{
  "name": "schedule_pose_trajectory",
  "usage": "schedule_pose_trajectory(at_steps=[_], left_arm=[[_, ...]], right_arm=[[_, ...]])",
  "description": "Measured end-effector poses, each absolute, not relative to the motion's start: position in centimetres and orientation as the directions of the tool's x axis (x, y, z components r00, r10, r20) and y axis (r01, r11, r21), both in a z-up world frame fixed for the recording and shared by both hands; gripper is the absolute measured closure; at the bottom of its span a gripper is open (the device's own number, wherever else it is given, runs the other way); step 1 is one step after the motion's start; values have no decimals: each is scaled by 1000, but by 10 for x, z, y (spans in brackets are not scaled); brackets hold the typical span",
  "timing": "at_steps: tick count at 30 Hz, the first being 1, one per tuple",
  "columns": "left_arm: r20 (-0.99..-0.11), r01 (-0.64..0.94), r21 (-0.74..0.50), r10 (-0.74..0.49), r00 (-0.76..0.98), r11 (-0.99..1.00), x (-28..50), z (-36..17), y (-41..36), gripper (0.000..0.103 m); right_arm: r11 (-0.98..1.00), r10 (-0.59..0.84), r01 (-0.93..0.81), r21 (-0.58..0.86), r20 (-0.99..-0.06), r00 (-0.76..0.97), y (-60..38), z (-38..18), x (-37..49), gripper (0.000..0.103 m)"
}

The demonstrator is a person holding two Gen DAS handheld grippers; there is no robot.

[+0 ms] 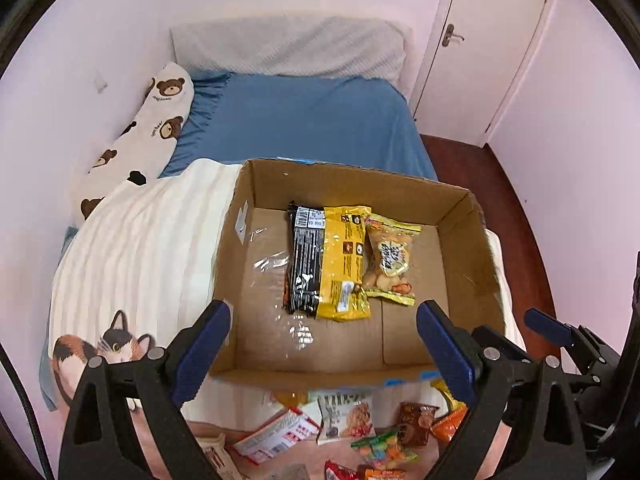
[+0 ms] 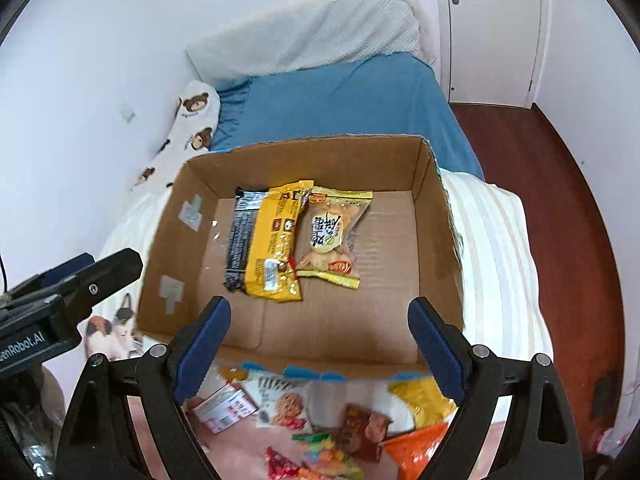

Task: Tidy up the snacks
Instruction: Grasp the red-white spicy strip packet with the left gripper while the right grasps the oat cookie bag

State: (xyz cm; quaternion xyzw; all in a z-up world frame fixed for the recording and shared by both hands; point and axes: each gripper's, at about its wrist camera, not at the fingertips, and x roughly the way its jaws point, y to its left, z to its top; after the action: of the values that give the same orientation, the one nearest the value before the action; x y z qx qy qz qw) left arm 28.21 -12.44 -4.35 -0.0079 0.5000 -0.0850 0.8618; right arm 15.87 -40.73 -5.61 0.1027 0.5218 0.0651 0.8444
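An open cardboard box [image 1: 468, 240] [image 2: 436, 216] sits on the bed. On its floor lie three packets side by side: a black one [image 1: 304, 260] [image 2: 240, 240], a yellow one [image 1: 344, 264] [image 2: 276, 248] and a clear yellow-edged biscuit pack [image 1: 390, 260] [image 2: 330, 236]. My left gripper [image 1: 324, 336] hangs open above the box's near edge, empty. My right gripper [image 2: 320, 332] is likewise open and empty over the near edge. Loose snack packets [image 1: 348, 420] [image 2: 288, 404] lie on the bedcover in front of the box.
The box rests on a cream striped blanket with a cat print [image 1: 116, 340] over a blue sheet [image 1: 312, 120]. A bear-print pillow [image 1: 132, 144] lies along the left wall. A white door [image 1: 480, 40] and red-brown floor [image 2: 560, 200] are at right.
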Motion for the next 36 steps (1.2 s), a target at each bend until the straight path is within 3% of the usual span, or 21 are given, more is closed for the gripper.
schedule_pose_trajectory(at_steps=[6,14,19,27,28,29,30,34,36], left_arm=[[-863,138,-65,-125,490,988,243,-47,-118,8],[-933,149,60,2,361,987,206,-129,-90,8],[-971,291,160,97,220,943,197,-205,-87,8],[-970,534,240,224,96,811,190,-302,-113,8],[-969,543,243,226,98,804,189,-309,-114,18],[-968,538,248,230,102,806,189,-313,-113,36],[-973,509,229,216,86,830,190,-316,-109,41],[-994,276,111,112,11,955,195,-312,-74,44],[-999,77,4,7,-41,997,194,-311,-43,45]], right_arm=[[956,257,15,293,-861,438,-413,-54,118,11],[934,304,107,341,-916,261,-420,-126,64,11],[930,322,134,342,-935,151,-412,-176,45,11],[944,299,117,309,-949,97,-391,-206,42,11],[947,292,112,301,-952,90,-386,-209,42,11],[948,289,110,298,-953,87,-384,-212,43,11],[950,283,109,291,-955,84,-381,-215,44,11],[951,277,114,287,-957,89,-367,-225,51,11],[949,282,118,292,-955,97,-355,-232,60,11]])
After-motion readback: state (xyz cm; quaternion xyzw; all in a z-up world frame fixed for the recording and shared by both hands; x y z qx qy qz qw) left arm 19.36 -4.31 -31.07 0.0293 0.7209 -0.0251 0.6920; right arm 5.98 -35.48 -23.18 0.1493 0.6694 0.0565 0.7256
